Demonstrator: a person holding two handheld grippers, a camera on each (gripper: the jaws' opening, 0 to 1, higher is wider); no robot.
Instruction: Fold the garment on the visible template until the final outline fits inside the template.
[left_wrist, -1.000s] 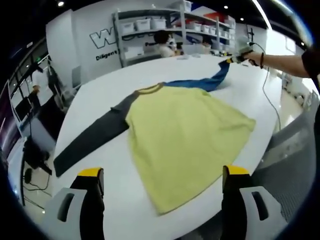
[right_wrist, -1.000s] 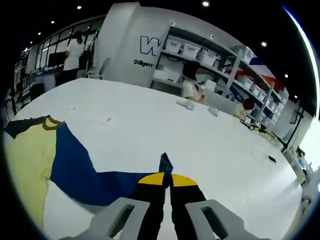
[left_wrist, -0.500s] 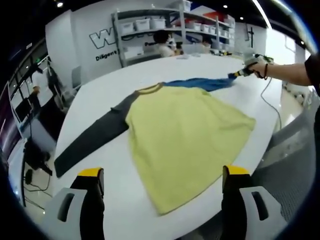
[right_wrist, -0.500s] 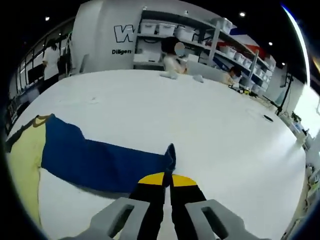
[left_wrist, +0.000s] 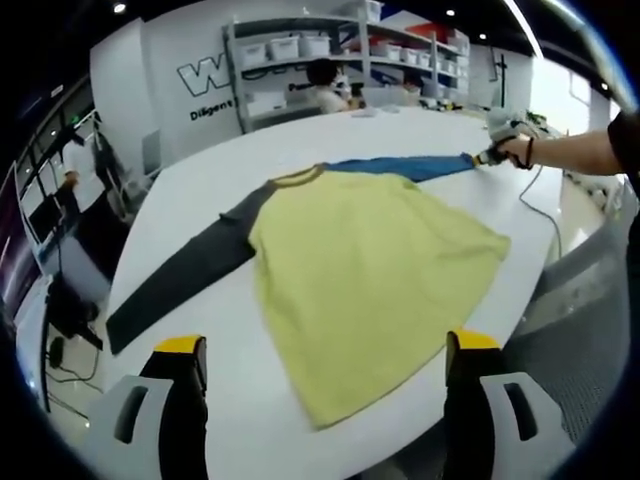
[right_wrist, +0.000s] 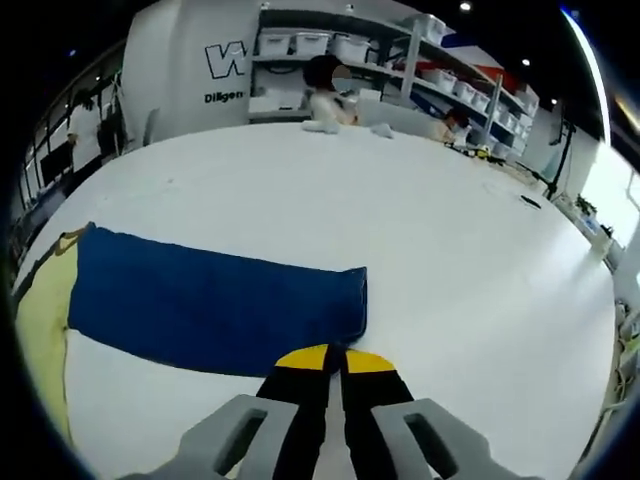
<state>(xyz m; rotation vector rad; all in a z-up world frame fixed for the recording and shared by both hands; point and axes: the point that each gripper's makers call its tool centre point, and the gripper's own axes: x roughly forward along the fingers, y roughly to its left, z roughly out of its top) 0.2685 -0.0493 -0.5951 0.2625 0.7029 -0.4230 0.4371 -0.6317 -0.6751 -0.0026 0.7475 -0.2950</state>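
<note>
Left gripper view shows the shirt (left_wrist: 370, 280) spread flat across the middle of the white table (left_wrist: 200, 190), its yellow body in the centre of the frame, the grey sleeve (left_wrist: 175, 280) running down to the lower left and the blue sleeve (left_wrist: 410, 167) stretched toward the upper right. The left gripper (left_wrist: 325, 360) sits at the bottom of the frame with its yellow-tipped jaws wide apart and nothing between them, above the near table edge. At the upper right a hand (left_wrist: 515, 150) holds the right gripper (left_wrist: 492, 152) at the far end of the blue sleeve. Right gripper view shows that sleeve (right_wrist: 215, 305) lying flat on the table (right_wrist: 450, 250) across the left and centre of the frame, with a strip of the yellow body at the far left. The right gripper (right_wrist: 333, 362) rises from the bottom centre with its jaws pressed together; the tips sit at the near edge of the cuff, and whether cloth is pinched between them cannot be told. Shelves (right_wrist: 330, 60) with white bins stand against the wall at the top of the frame.
</note>
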